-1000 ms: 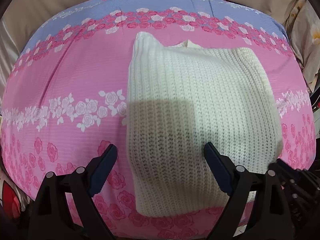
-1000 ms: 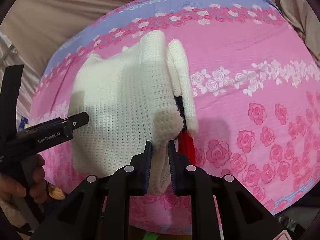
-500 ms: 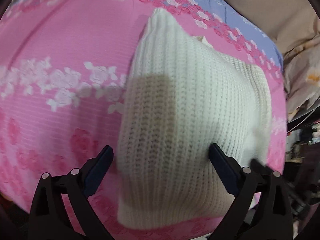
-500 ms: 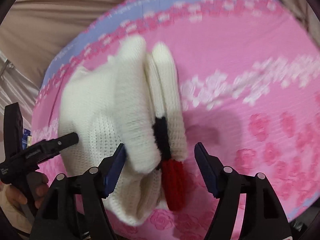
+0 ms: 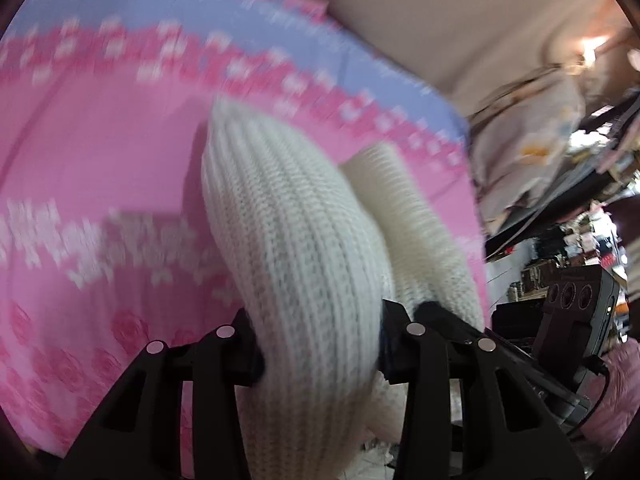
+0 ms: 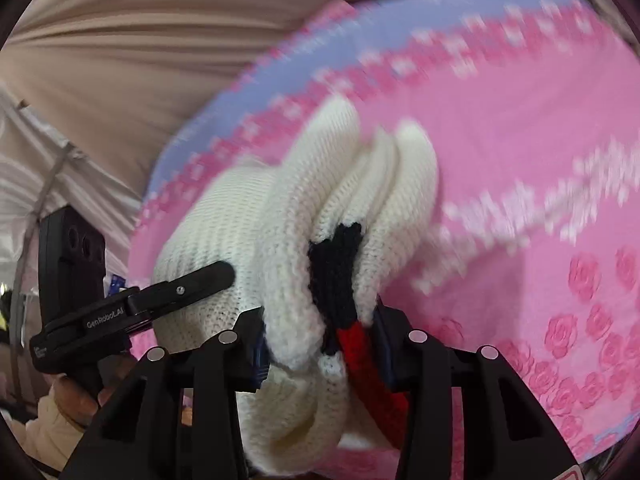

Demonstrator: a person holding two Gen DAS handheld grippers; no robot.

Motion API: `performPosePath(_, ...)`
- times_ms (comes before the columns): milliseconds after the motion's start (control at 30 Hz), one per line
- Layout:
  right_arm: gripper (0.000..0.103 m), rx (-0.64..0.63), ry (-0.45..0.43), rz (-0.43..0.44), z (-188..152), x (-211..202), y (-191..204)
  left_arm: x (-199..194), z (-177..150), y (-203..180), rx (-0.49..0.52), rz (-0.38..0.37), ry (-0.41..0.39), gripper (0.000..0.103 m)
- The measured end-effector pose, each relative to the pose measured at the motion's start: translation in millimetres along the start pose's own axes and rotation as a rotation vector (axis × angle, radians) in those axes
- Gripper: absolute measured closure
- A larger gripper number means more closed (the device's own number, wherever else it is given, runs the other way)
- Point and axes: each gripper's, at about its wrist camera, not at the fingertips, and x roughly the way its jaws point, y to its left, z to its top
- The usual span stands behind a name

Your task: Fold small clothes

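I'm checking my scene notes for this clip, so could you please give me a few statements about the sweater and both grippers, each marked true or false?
1. The left gripper is closed on a thick fold of the white sweater. True.
2. The right gripper hangs open, clear of the sweater. False: it clamps the bundled sweater, with knit between its fingers.
3. The sweater has a black and a red part. True.
4. The sweater lies spread flat on a bare wooden table. False: it is bunched into folds over a pink floral sheet.
5. The sheet has a blue band along its far edge. True.
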Motion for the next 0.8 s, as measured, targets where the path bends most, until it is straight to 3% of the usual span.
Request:
performPosePath(200,0.062,-0.142,-0.265,0.131,50.0,-72.7,93.7,-132.5,48.5,-29.3,0.158,-0.066,-0.250,0.063)
performPosePath(300,0.058,-0.151,-0.310,0.163,73.5,-60.1,116.7,-174.7,73.1,-18.3,0.220,-0.002,-0.352,0.056)
performPosePath(333,0.053,-0.152,-0.322,0.138,80.3,-43.4,118.7,-173.5,79.2,-8.6,0.224,0.042,-0.364,0.051)
performPosePath(367,0.046,-0.140,-0.316,0.105,85.7,-19.1,113.8,-167.4,84.1,4.3,0.221,0.088,-0.363,0.039)
performPosePath(400,0.043,-0.123,-0.293,0.086,88.2,1.5,106.5,-146.8,92.3,28.8,0.215,0.136,-0.331,0.026)
performPosePath(433,0.044,-0.102,-0.230,0.034,91.6,40.0,93.8,-124.1,96.8,51.4,0.206,0.187,-0.297,0.023)
performPosePath(467,0.053,-0.077,-0.170,-0.035,92.8,74.7,80.4,-97.7,98.6,77.5,0.180,0.246,-0.246,0.024)
performPosePath(500,0.064,-0.049,-0.111,-0.109,90.0,100.9,68.8,-67.3,97.2,108.7,0.138,0.328,-0.173,0.035)
performPosePath(533,0.088,-0.014,-0.026,-0.184,82.0,125.1,57.5,-47.6,92.3,131.1,0.097,0.427,-0.121,0.045)
performPosePath(567,0.098,0.019,0.001,-0.171,74.5,130.1,55.2,-40.2,86.7,146.4,0.071,0.477,-0.083,0.053)
performPosePath(600,0.098,0.035,-0.027,-0.101,63.3,121.8,60.9,-38.2,76.8,159.5,0.048,0.484,-0.064,0.053)
performPosePath(633,0.098,0.009,-0.048,-0.088,53.6,115.4,72.6,-42.3,69.2,165.0,0.027,0.462,-0.079,0.053)
performPosePath(700,0.098,-0.078,-0.048,-0.101,45.0,110.2,99.1,-54.6,53.6,168.5,0.000,0.431,-0.115,0.046)
performPosePath(800,0.098,-0.192,0.008,-0.116,39.6,135.5,130.7,-47.0,47.4,162.3,0.014,0.439,-0.118,0.044)
